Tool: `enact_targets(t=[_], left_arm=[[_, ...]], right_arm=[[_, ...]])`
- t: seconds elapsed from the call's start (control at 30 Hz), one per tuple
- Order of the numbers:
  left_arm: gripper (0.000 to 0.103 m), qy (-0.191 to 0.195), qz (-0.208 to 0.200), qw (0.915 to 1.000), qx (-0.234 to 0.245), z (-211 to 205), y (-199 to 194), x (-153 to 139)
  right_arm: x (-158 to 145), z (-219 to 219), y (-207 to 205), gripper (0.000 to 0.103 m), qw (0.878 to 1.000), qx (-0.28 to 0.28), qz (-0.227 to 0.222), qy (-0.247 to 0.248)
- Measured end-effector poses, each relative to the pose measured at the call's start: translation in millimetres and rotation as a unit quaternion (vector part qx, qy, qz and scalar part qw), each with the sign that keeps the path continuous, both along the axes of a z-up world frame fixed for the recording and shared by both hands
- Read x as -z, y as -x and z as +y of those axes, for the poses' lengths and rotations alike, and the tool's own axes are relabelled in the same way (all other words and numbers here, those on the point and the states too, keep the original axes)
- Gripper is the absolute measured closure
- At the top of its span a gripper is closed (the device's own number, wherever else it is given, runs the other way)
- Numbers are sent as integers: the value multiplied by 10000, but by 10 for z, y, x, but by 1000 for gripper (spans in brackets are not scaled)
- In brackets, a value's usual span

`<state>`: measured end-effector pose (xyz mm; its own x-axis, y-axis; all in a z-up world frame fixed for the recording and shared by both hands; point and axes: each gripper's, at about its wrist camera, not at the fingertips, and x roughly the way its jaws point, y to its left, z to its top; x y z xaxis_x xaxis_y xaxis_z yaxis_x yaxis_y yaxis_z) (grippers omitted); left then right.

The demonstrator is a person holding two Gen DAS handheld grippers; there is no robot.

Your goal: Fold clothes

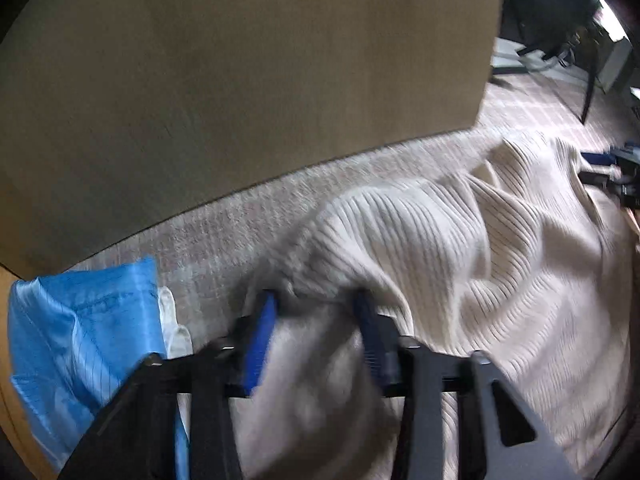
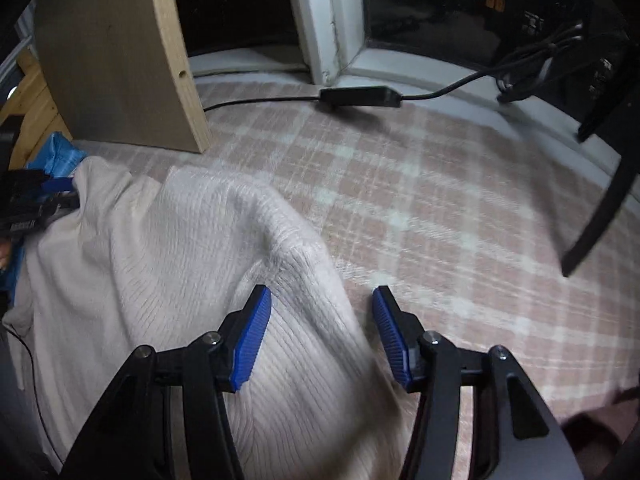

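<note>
A cream ribbed sweater (image 1: 460,240) lies rumpled on the plaid carpet (image 2: 440,200). My left gripper (image 1: 316,332) points steeply down at one end of it, with a bunch of the knit filling the gap between its blue pads, which press on it. At the other end, the sweater (image 2: 160,248) runs up between the pads of my right gripper (image 2: 322,332). The left pad (image 2: 252,340) lies against the knit, while the right pad (image 2: 390,340) stands a little off it. Each gripper shows small in the other's view: right (image 1: 612,176), left (image 2: 36,200).
A wooden panel (image 1: 240,80) stands on the carpet just beyond the sweater. A light blue garment (image 1: 80,320) lies beside my left gripper. Near the wall are a black power brick with cable (image 2: 360,96) and a dark furniture leg (image 2: 600,208).
</note>
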<state>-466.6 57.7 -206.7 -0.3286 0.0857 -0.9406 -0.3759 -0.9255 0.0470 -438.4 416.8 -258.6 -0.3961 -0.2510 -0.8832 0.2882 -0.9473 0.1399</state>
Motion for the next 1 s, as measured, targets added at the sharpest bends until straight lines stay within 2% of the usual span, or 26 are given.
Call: enact_targets(t=[0.03, 0.07, 0.13, 0.2, 0.33, 0.37, 0.47, 0.57, 0.6, 0.67, 0.7, 0.77, 0.8, 0.87, 1.0], left_arm=[[93, -41, -18, 10000, -7, -15, 15, -6], [94, -39, 1, 10000, 0, -25, 19, -24], [95, 64, 128, 9999, 57, -22, -20, -140], [95, 109, 280, 9994, 145, -15, -83, -317], [95, 457, 855, 9948, 328, 26, -168, -663], [95, 482, 863, 9947, 282, 18, -97, -648], [94, 741, 675, 9948, 162, 4, 83, -392], [92, 1119, 394, 9929, 74, 1, 218, -36], [89, 1103, 404, 9931, 59, -16, 201, -76], [87, 1028, 457, 9936, 33, -57, 145, -207], [87, 990, 484, 9939, 20, -77, 118, -273], [86, 1120, 644, 9916, 68, -128, 4, -481], [86, 1131, 714, 9910, 83, -165, -67, -601], [83, 847, 785, 9932, 136, -279, -299, -881], [81, 510, 927, 9941, 228, -499, -844, -1306]], right_arm=[[-11, -4, -6, 93, 9999, -45, 70, 78], [-47, 17, -19, 99, 9999, -8, 88, 137], [-127, 59, -48, 99, 9996, 66, 144, 247], [-344, 118, -150, 99, 9983, 121, 551, 174], [-783, 255, -368, 99, 9915, 326, 1260, -11], [-843, 273, -397, 99, 9899, 358, 1369, -110], [-620, 240, -256, 99, 9901, 492, 1208, -515], [-248, 168, -118, 99, 9916, 528, 789, -880], [-168, 141, -102, 99, 9908, 520, 694, -1042], [-54, 130, -97, 97, 9873, 543, 493, -1407], [-73, 148, -127, 95, 9871, 537, 491, -1424], [-245, 202, -234, 92, 9867, 588, 624, -1384], [-335, 230, -289, 86, 9864, 616, 690, -1356], [-565, 285, -402, 77, 9885, 675, 781, -1107], [-1042, 324, -684, 76, 9922, 616, 984, -445]])
